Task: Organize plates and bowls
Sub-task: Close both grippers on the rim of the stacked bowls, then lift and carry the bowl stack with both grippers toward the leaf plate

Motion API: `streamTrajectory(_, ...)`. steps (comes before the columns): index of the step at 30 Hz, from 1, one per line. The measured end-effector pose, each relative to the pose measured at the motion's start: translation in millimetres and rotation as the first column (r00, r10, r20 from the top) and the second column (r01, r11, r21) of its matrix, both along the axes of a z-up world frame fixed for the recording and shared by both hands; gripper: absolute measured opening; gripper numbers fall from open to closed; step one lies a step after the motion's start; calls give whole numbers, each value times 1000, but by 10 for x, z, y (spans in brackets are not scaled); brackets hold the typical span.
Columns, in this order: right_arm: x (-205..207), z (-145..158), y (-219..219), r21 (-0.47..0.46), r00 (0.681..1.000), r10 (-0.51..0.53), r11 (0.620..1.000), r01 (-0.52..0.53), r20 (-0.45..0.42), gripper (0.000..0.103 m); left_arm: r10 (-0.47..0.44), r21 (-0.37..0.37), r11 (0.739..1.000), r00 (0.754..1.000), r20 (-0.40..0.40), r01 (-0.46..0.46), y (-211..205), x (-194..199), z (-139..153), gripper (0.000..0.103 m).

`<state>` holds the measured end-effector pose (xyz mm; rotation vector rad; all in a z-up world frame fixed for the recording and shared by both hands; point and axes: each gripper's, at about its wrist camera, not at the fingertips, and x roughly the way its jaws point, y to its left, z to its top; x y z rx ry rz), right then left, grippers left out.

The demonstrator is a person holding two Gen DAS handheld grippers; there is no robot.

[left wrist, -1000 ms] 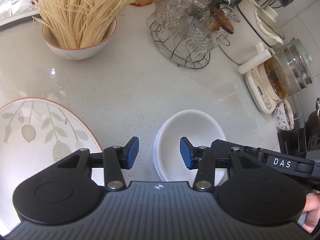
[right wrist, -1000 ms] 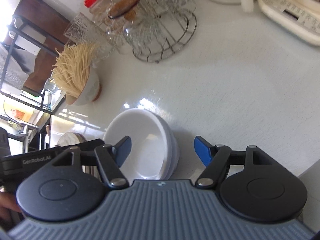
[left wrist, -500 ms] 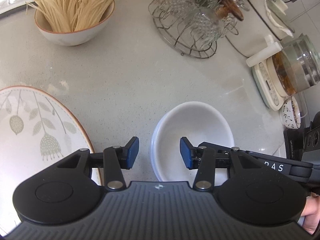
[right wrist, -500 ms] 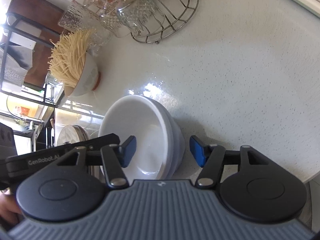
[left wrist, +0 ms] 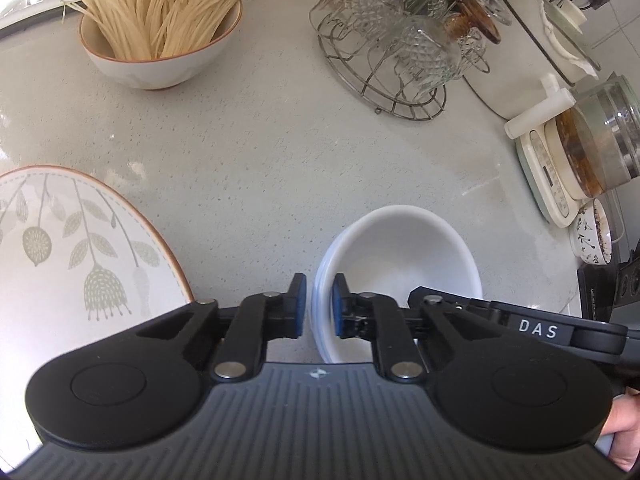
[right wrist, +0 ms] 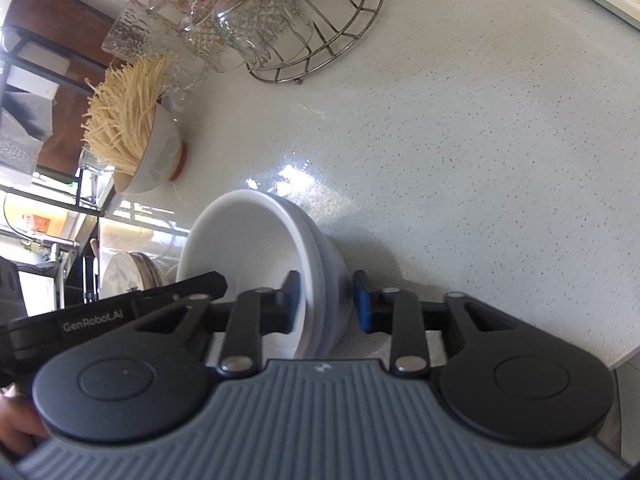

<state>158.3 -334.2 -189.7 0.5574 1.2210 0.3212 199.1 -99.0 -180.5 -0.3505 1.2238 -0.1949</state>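
A stack of white bowls [left wrist: 404, 256] stands on the pale counter; it also shows in the right wrist view [right wrist: 256, 256]. My left gripper [left wrist: 318, 306] is shut on the stack's left rim, one blue pad inside and one outside. My right gripper [right wrist: 326, 306] straddles the opposite rim, its jaws closed in around it with a small gap at the outer pad. A leaf-patterned plate [left wrist: 60, 264] lies at the left; it shows faintly in the right wrist view [right wrist: 124, 272].
A bowl of dry noodles [left wrist: 160, 28] stands at the back left. A wire rack of glass cups [left wrist: 396, 48] is behind the bowls. A kettle on its base [left wrist: 576, 152] and a small patterned cup [left wrist: 592, 232] are at the right.
Both grippers have closed in on the white bowl stack, the left clamping the left rim and the right narrowing around the opposite rim. The stack has stayed on the counter.
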Motion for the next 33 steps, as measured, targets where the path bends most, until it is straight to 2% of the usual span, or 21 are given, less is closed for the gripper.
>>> streamTrajectory(16, -10, 136, 56, -34, 999, 22, 999, -21, 36, 26, -42, 3, 999, 998, 53, 41, -40, -47, 272, 13)
streamTrajectory(20, -24, 187, 49, -35, 999, 17, 999, -15, 45, 23, -50, -7, 999, 996, 68, 50, -28, -71, 349, 13)
streamTrajectory(33, -37, 527, 86, -54, 994, 33, 998, -27, 107, 22, -64, -7, 998, 985, 161, 66, 35, -160, 738, 13)
